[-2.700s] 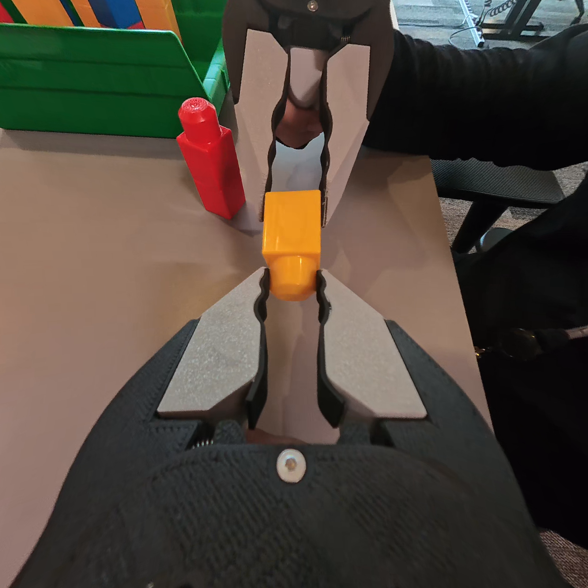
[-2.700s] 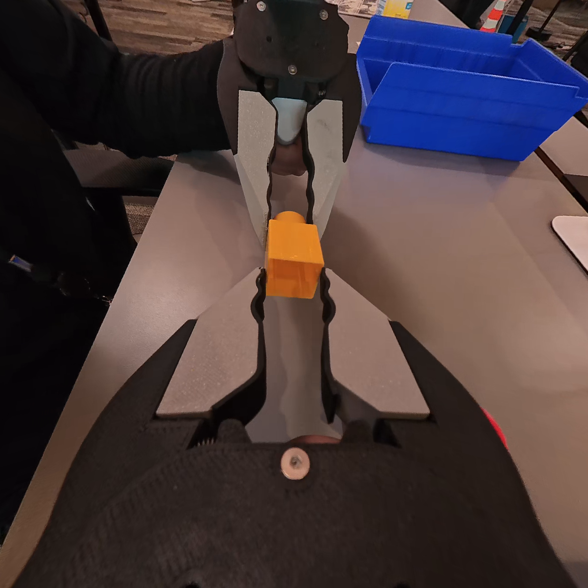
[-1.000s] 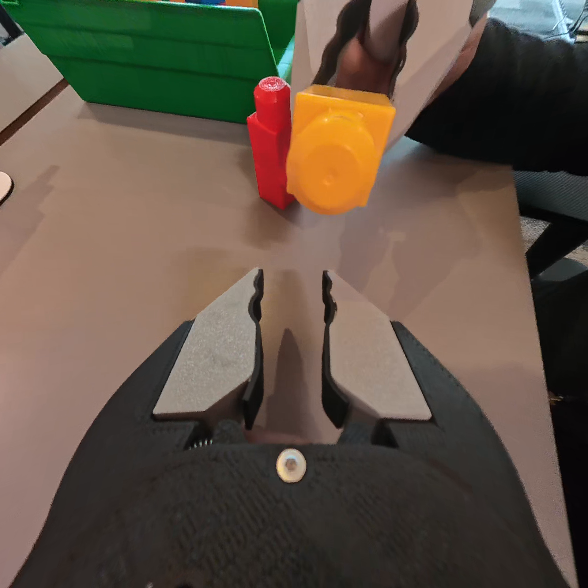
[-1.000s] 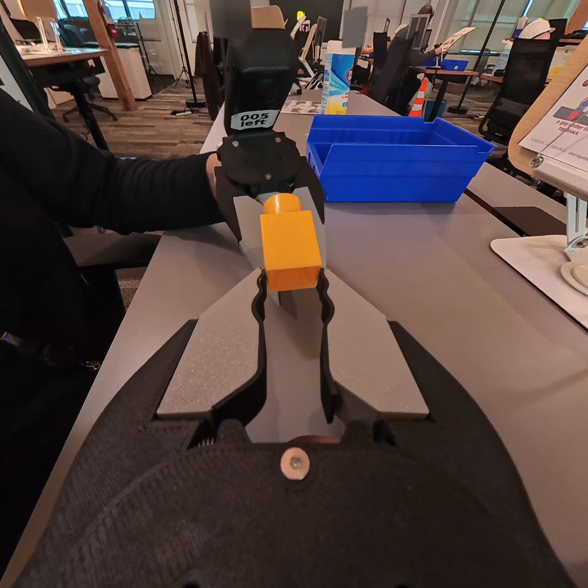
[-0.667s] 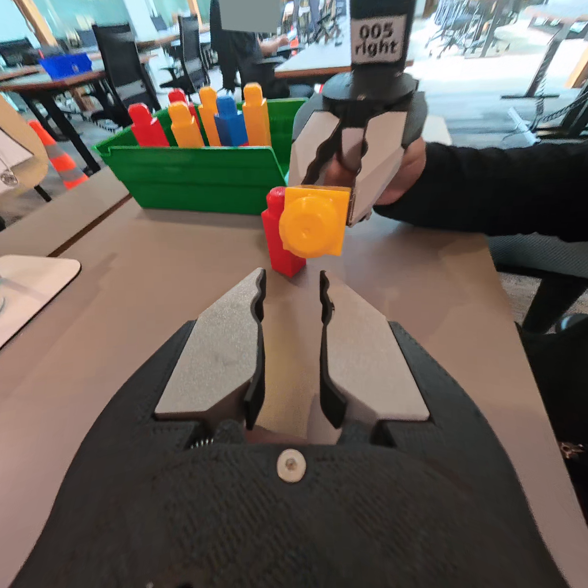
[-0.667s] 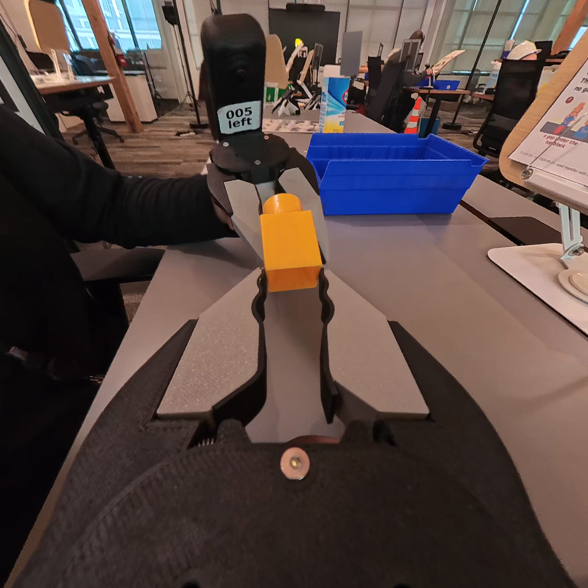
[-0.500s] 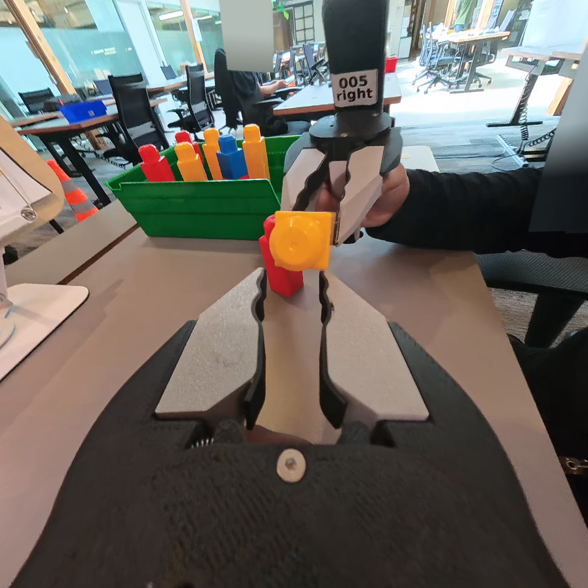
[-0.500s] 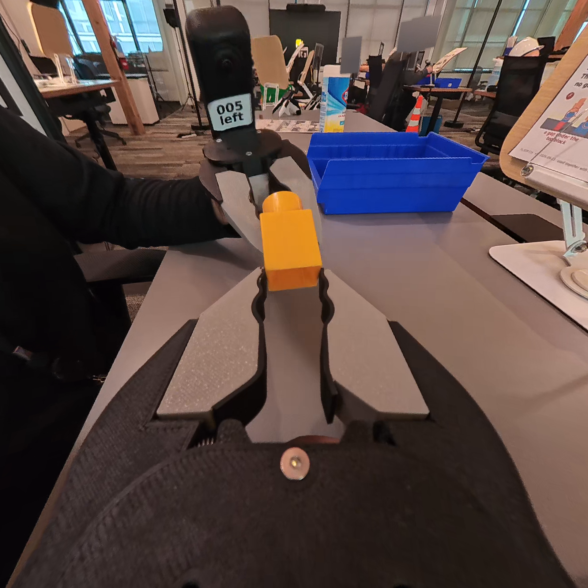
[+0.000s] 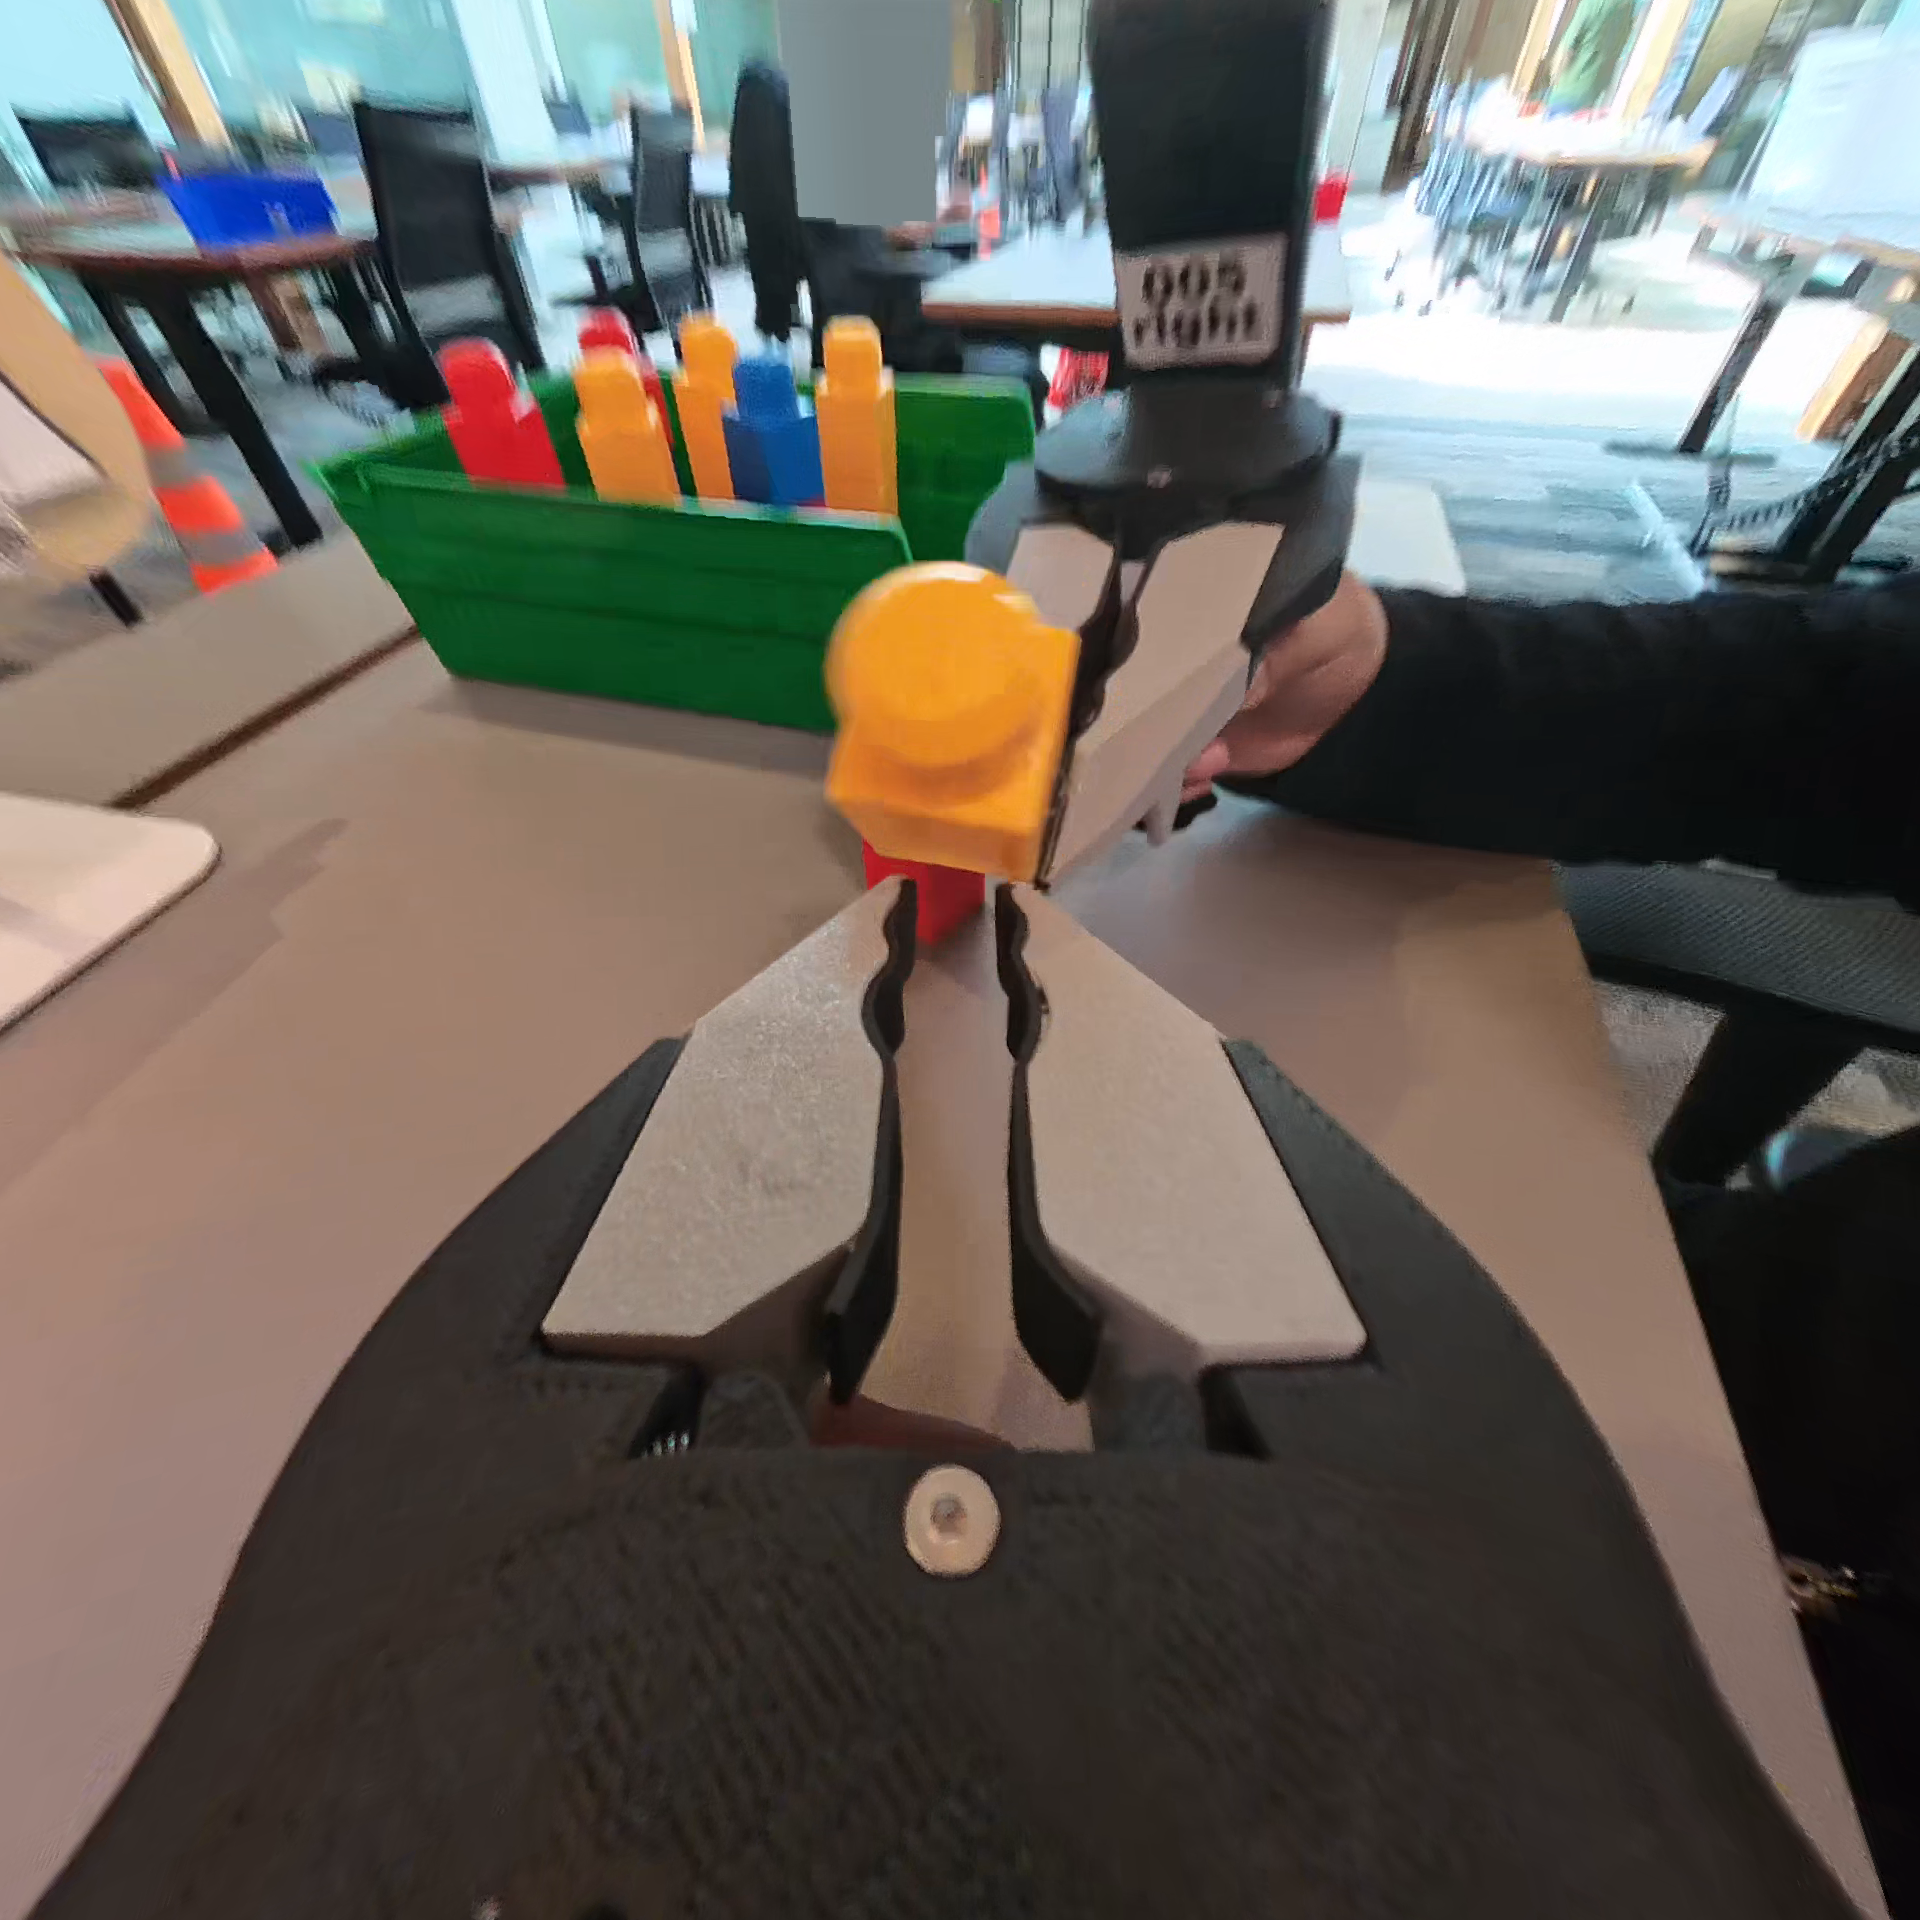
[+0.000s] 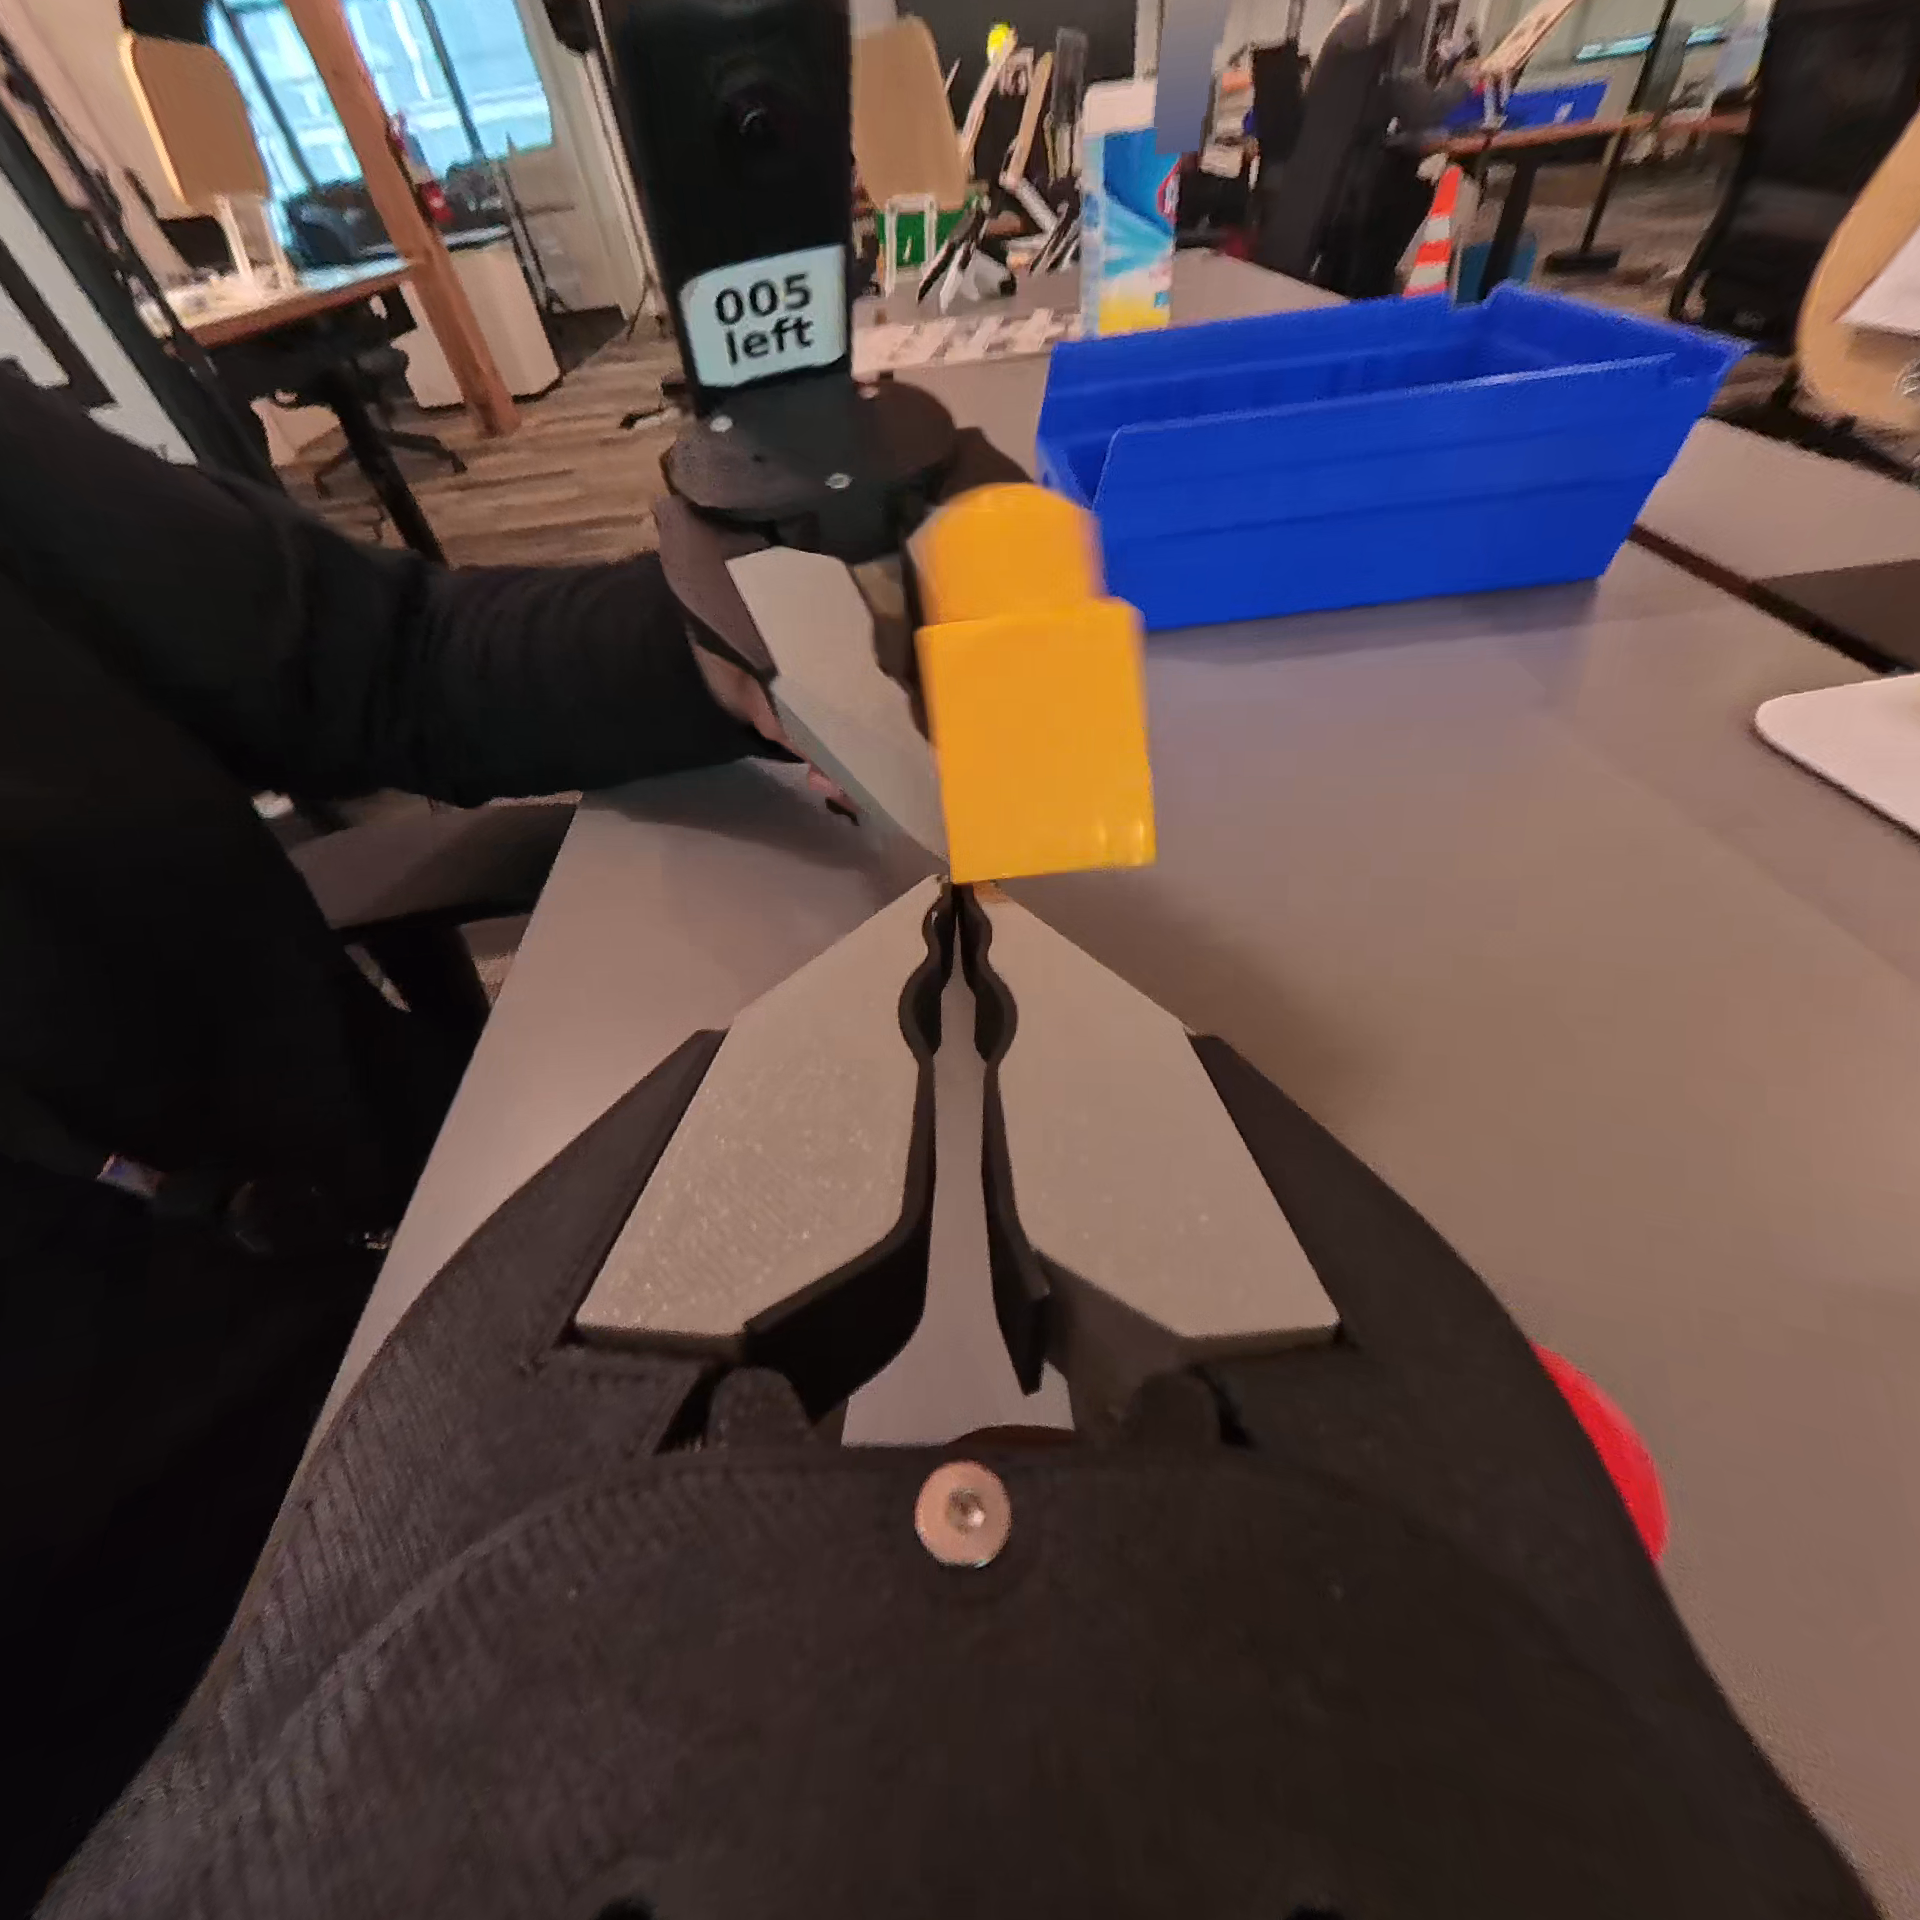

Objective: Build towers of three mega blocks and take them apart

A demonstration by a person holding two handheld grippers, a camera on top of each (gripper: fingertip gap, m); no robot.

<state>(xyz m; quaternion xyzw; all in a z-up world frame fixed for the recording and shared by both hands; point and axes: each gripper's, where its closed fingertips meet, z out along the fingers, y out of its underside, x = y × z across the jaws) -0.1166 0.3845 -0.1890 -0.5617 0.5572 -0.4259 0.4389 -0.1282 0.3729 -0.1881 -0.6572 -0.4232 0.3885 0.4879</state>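
Right gripper [image 10: 954, 902] is seen with its two pads drawn together at the tips, no gap left between them. The orange block [image 10: 1039, 727] is met only at its lower corner, just past the tips and shifted to their right, stud away from the camera and smeared by motion. Whether that corner is pinched or the block is loose cannot be told, so the hold should be judged unsafe. Before any stacking, the jaws would best be reopened and closed square across the block's two flat sides, well back from the corner.

Left gripper [image 9: 948, 914] is set narrow, with nothing between its pads. It is pointed at the red block [image 9: 935, 883], which stands on the table [image 10: 1455, 935] just beyond its tips and under the orange block. The red block looks like the likely base. It could be steadied by the left gripper while the orange block is lowered straight onto its stud.

Beyond the red block a green bin [image 9: 623, 603] of further blocks is set, and a blue bin [image 10: 1351, 520] lies well ahead of the right gripper. The table edge [image 10: 499, 987] runs close on that gripper's left, so a dropped block could be lost there. Open surface is left to its right, short of a white pad [image 10: 1849, 748].
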